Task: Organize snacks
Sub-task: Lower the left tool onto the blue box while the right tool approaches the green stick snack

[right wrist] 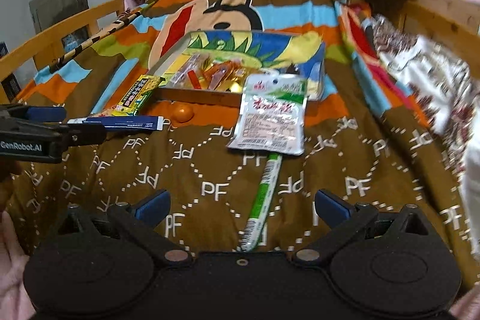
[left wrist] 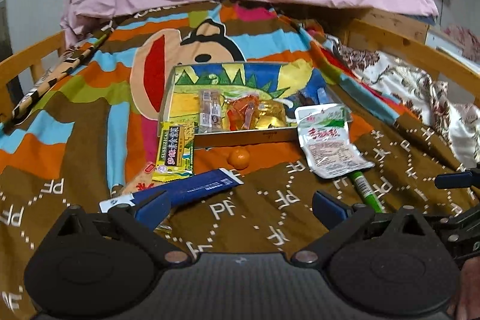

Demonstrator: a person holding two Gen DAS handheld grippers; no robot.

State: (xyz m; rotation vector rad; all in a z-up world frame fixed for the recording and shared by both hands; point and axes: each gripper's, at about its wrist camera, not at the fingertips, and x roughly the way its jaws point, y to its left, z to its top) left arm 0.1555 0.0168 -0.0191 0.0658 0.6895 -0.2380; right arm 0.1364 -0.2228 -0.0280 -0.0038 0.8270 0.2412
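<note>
We work on a bed under a brown quilted blanket (right wrist: 210,170) printed with white letters. At its middle sits the shallow tin tray with a cartoon picture (left wrist: 246,137), already holding some snacks. The white foil pouch (right wrist: 270,116) leans on the tray's near rim, over the thin green stick snack (right wrist: 264,200). Both our left hand-held gripper (left wrist: 240,206) and right hand-held gripper (right wrist: 240,206) hover released, empty. Best lift the pouch first, pinching an edge.
</note>
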